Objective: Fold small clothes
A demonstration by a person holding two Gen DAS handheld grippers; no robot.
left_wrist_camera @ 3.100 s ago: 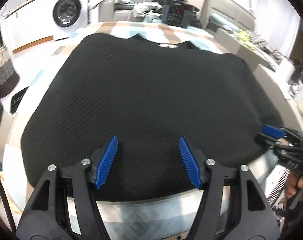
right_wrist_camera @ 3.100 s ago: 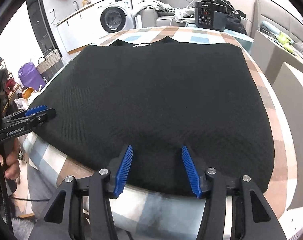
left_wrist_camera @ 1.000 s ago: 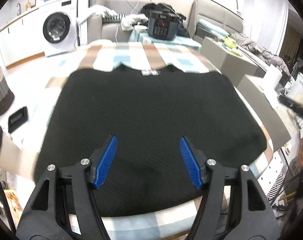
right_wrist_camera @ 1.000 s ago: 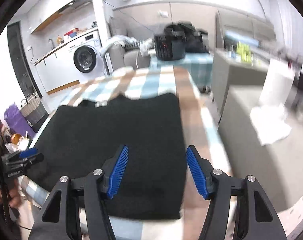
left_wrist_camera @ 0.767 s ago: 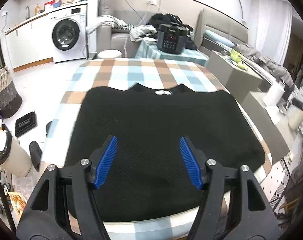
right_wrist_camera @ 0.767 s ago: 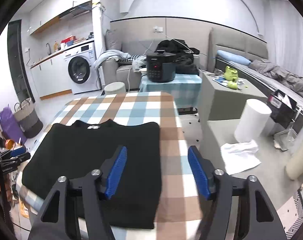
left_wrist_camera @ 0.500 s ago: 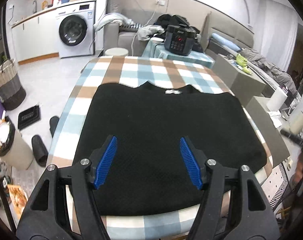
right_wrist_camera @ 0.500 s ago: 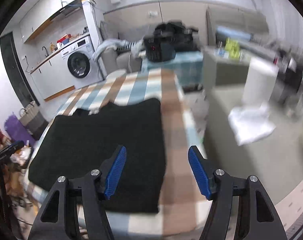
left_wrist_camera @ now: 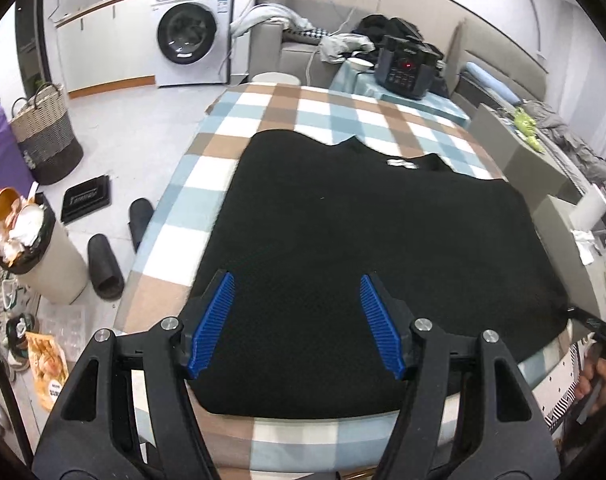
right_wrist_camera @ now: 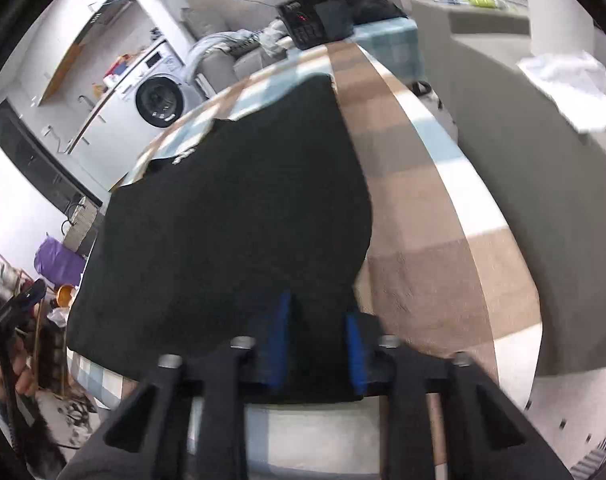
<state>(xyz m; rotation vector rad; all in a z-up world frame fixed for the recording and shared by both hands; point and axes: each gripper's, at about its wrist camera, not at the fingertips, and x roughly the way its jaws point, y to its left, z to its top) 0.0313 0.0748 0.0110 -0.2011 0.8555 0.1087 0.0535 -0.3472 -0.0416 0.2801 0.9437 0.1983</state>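
A black knit sweater (left_wrist_camera: pixel 375 240) lies flat on the checked tablecloth (left_wrist_camera: pixel 303 112), collar toward the far end. My left gripper (left_wrist_camera: pixel 297 320) is open and empty, held above the sweater's near hem. In the right wrist view the sweater (right_wrist_camera: pixel 231 216) fills the left of the table. My right gripper (right_wrist_camera: pixel 315 344) sits low at the sweater's near right corner, its blue pads half closed with black fabric between them. The view is blurred, so I cannot tell if it grips.
A bin (left_wrist_camera: pixel 31 248), slippers (left_wrist_camera: pixel 103 268) and a basket (left_wrist_camera: pixel 43 136) stand on the floor to the left. A black cooker (left_wrist_camera: pixel 407 68) sits on a side table beyond the table. A grey bench (right_wrist_camera: pixel 543 160) runs along the right edge.
My right gripper dropped from high above the table to the sweater's near right corner and its jaws narrowed. My left gripper swung a little left, staying open.
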